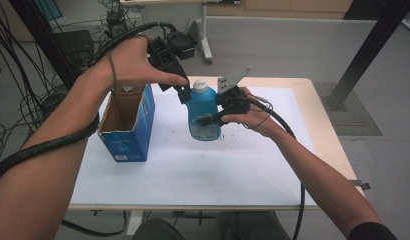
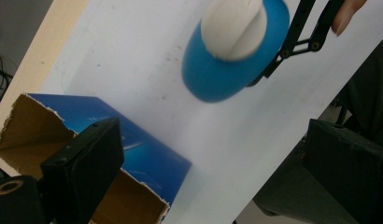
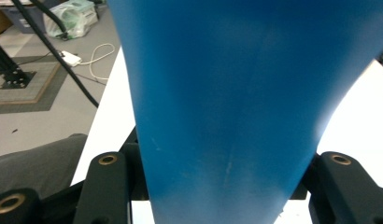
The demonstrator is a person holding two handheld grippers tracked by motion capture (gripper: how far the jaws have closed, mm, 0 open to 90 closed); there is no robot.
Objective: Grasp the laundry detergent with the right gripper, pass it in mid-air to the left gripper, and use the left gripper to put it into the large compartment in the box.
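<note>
Right gripper (image 1: 213, 119) is clamped on the blue bottle (image 1: 203, 112), jaws snug on both sides of its body, bottle upright and lifted off the white sheet (image 1: 203, 170), just right of the open blue box (image 1: 127, 122). Left gripper (image 1: 183, 92) hovers by the white cap (image 1: 200, 85), jaws parted, holding nothing (I think). Keep the bottle upright and swing it over the box opening before lowering.

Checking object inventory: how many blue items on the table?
2. A blue plastic bottle with a white cap, held in the right gripper mid-table; an open blue cardboard box standing at the left. The box interior is partly hidden.
</note>
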